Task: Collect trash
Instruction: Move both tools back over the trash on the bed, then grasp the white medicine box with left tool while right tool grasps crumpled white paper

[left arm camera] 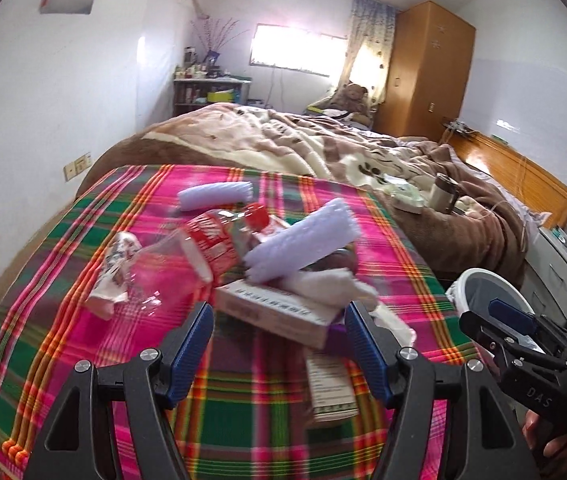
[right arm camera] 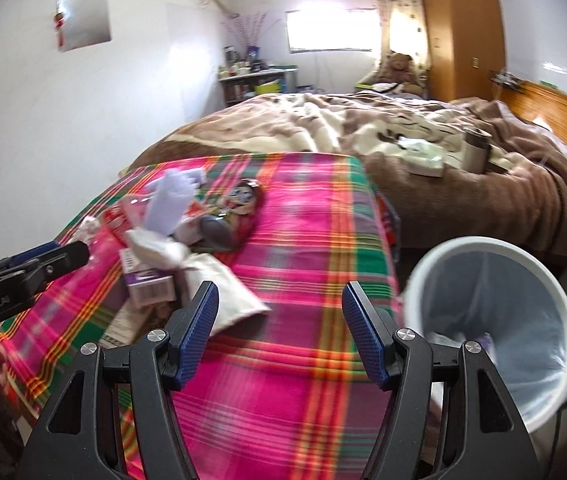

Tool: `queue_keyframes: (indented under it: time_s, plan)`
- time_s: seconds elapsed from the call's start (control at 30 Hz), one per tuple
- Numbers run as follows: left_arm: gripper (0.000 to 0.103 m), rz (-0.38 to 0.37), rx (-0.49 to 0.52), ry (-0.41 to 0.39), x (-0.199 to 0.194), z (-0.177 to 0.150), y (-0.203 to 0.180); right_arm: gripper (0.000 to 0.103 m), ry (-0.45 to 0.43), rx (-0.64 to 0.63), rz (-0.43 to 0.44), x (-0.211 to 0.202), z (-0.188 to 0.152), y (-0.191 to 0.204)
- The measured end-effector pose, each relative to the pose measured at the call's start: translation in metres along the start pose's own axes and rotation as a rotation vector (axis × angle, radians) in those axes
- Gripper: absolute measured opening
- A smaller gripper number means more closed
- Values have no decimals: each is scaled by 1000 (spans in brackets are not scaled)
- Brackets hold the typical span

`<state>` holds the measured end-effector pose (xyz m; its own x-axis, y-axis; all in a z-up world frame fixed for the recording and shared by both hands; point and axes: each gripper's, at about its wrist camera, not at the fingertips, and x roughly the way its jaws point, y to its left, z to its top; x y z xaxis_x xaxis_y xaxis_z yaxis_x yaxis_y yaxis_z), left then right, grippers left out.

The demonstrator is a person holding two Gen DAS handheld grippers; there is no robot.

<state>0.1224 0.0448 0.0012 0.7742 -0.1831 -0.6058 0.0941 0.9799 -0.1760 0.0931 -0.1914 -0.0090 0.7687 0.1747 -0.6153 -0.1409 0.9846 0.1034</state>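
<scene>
A heap of trash lies on the pink plaid cloth (left arm camera: 83, 320): a clear plastic bottle with a red label (left arm camera: 187, 256), white foam pieces (left arm camera: 303, 240), a pink carton (left arm camera: 275, 308), crumpled paper (left arm camera: 115, 268) and a small box (left arm camera: 329, 388). My left gripper (left arm camera: 279, 316) hovers open just in front of the carton, nothing between its fingers. My right gripper (right arm camera: 279, 296) is open over bare plaid cloth (right arm camera: 303, 240), right of the heap (right arm camera: 163, 248). A white bin with a clear liner (right arm camera: 495, 304) stands at the right; in the left wrist view the bin (left arm camera: 479, 280) sits behind the right gripper.
Behind the cloth a bed with a brown blanket (left arm camera: 283, 140) carries a mug (left arm camera: 443, 196) and a tissue pack (right arm camera: 427, 160). A wooden wardrobe (left arm camera: 427, 68) and headboard (left arm camera: 523, 172) stand at the right. A shelf (left arm camera: 207, 88) sits under the window.
</scene>
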Motion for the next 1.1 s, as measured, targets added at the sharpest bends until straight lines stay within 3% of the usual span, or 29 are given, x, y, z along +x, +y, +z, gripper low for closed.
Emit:
queue_keyframes:
  time_s: [0.3,0.5,0.87,0.97,1.1]
  plan:
    - [68,-29,1,45,5,-17,11,66,27,-27,25,23,11,17]
    - [68,-74,24,92,16,-29,1,66,102,-26,34,44,6,14]
    - [68,-112,38,157,33,-40,-15,66,227,-57,138,74,1,29]
    - [68,-111,32,170,37,-42,-15,62,242,-56,155,76,-3,27]
    - [68,-116,38,181,41,-43,-18,49,229,-23,171,73,-3,19]
